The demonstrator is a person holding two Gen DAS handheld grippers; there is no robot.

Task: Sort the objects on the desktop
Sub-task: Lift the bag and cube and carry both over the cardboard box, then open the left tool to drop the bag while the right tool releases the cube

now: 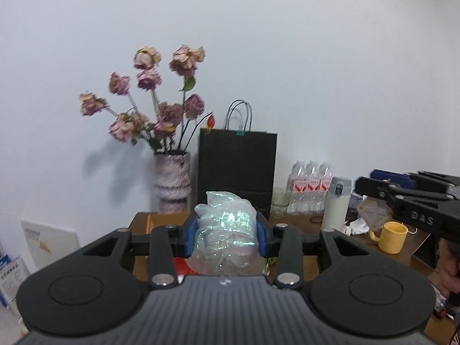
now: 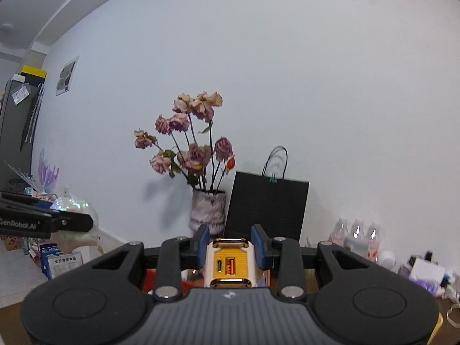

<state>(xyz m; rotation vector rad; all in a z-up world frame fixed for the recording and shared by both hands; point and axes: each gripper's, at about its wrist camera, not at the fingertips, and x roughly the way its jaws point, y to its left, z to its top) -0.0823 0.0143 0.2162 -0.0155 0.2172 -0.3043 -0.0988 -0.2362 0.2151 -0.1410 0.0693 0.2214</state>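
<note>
Between the blue pads of the left tool sits a crumpled iridescent plastic bag, pinched from both sides and held up above the brown tabletop. The right tool is likewise closed on something: a small yellow-and-white charger block with its ports facing the camera, its sides touching both pads. Both tools point roughly level toward the white wall, so each item appears lifted clear of the clutter below. Behind them stand a vase of dried roses, a black paper bag, water bottles, a white flask and a yellow mug. The step in hand looks like the carry between pickup and drop-off. Next, each item needs a destination; no sorting bin is clearly visible, so the tools must tilt down to find one before releasing.
</note>
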